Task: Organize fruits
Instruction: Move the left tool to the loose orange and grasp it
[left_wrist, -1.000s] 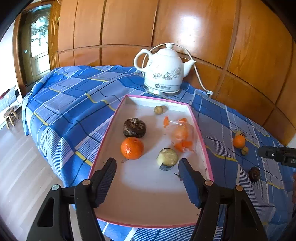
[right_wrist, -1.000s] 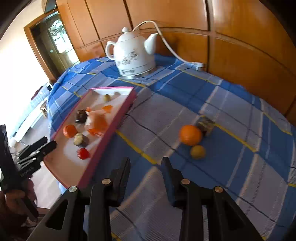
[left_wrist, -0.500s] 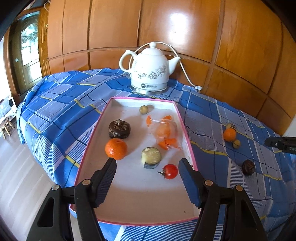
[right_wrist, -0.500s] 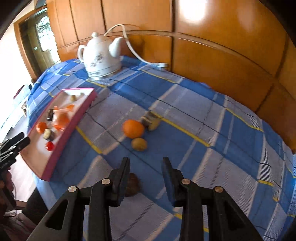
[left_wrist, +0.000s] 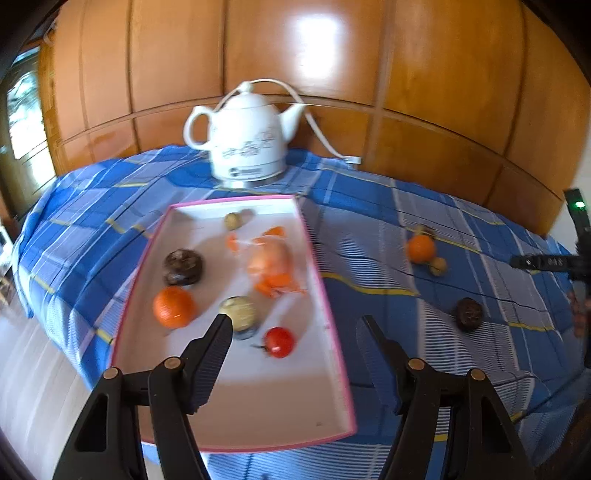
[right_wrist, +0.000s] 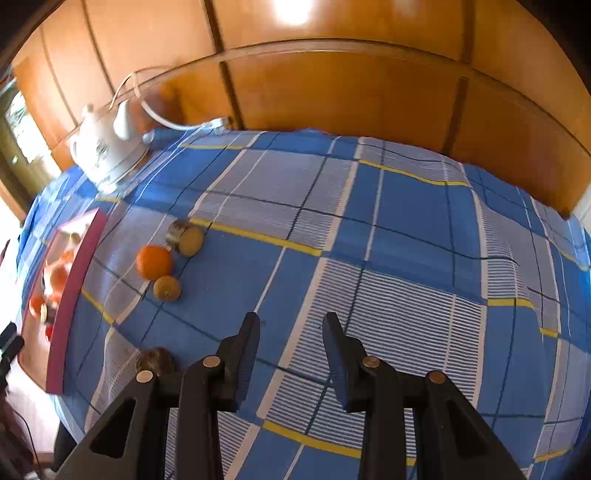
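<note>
Table (right_wrist: 406, 229) under a blue plaid cloth, wood-panelled wall behind, white kettle (left_wrist: 247, 144) at the back edge.

Pink-rimmed tray (left_wrist: 334, 354) on the left part of the cloth. In it: an orange (left_wrist: 173, 307), a dark brown wrinkled fruit (left_wrist: 183, 266), a cut pale fruit (left_wrist: 240, 314), a small red tomato (left_wrist: 279, 342), a crinkled clear bag of orange pieces (left_wrist: 271, 264), and one small tan fruit (left_wrist: 232, 220) at the far end.

Four fruits lie loose on the cloth, well apart from the tray:
- second orange (right_wrist: 154, 262). Judged firm, moderately heavy, will roll. Take it across the widest part.
- cut fruit with pale face (right_wrist: 185, 236), touching or just beside the orange. Soft flesh likely; grip on the rind sides, not the cut face.
- small yellow-brown fruit (right_wrist: 167, 288) just beside the orange. Light, small, easily squirted out of a pinch; needs a centred, gentle close.
- dark wrinkled fruit (right_wrist: 155, 362), nearest the right tool. Looks shell-like, probably brittle.

Left tool (left_wrist: 293, 332): jaws wide, nothing between them, hanging over the tray's near right rim.

Right tool (right_wrist: 290, 332): jaws set narrow with a clear gap, holding nothing, over bare cloth to the right of the loose fruits. It would want opening wider for the orange.
</note>
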